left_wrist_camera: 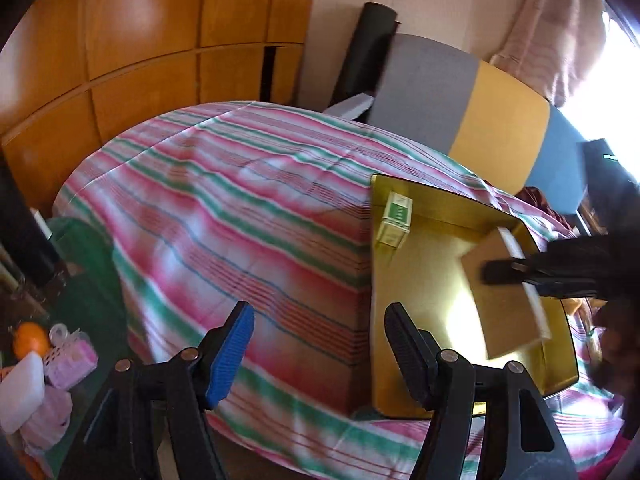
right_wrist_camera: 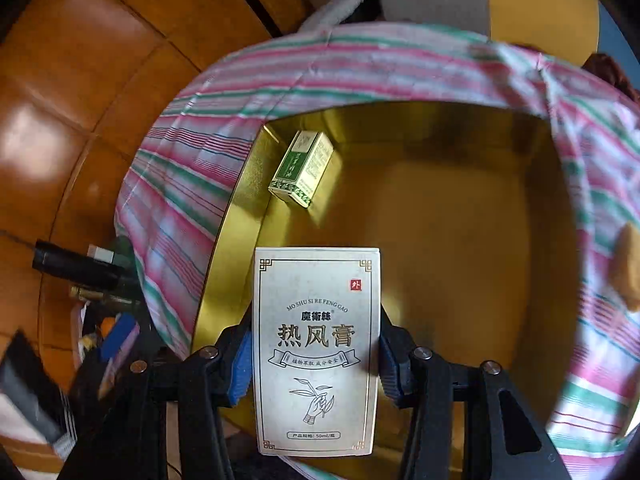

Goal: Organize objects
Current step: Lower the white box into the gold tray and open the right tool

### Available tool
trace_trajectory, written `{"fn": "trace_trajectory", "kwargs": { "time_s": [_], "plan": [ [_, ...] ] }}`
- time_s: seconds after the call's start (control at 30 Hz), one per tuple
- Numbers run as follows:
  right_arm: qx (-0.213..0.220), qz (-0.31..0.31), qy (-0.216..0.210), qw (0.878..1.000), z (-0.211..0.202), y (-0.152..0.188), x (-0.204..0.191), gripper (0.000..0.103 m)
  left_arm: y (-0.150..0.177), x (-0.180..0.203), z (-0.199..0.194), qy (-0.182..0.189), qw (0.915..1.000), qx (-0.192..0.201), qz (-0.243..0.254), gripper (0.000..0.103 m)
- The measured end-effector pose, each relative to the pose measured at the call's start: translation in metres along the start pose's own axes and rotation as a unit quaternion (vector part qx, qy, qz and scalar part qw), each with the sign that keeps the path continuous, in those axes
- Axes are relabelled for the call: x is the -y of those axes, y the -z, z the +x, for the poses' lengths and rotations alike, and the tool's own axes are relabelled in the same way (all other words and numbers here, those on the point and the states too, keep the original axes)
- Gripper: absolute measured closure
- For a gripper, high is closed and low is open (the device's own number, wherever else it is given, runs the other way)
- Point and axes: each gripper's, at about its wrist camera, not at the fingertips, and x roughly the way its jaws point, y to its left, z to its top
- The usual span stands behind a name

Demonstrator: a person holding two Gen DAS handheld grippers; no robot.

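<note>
One hand-held gripper around white box

Most of the shallow gold tray floor lies bare ahead of my right claw; only a small green-and-white carton fills its far left corner. The pink-and-green striped cloth beside it lies open.

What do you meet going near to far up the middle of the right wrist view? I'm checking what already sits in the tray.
Right gripper clamped on the white box → bare gold tray floor → small green box → striped cloth → wooden cabinet.
</note>
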Motion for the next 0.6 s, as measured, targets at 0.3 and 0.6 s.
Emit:
{"fn": "trace_trajectory", "kwargs": {
  "time_s": [0.3,0.6],
  "plan": [
    [-0.008,0.115,-0.083,0.99,0.046,-0.024,0.006,0.044,0.005,-0.02,0.005,-0.001,0.9995,-0.008,-0.029,0.032],
    [0.028,0.067,-0.107,0.992,0.013,-0.004,0.009,0.042,0.002,-0.017,-0.004,-0.005,0.9996,0.008,-0.028,0.029]
  ]
}}
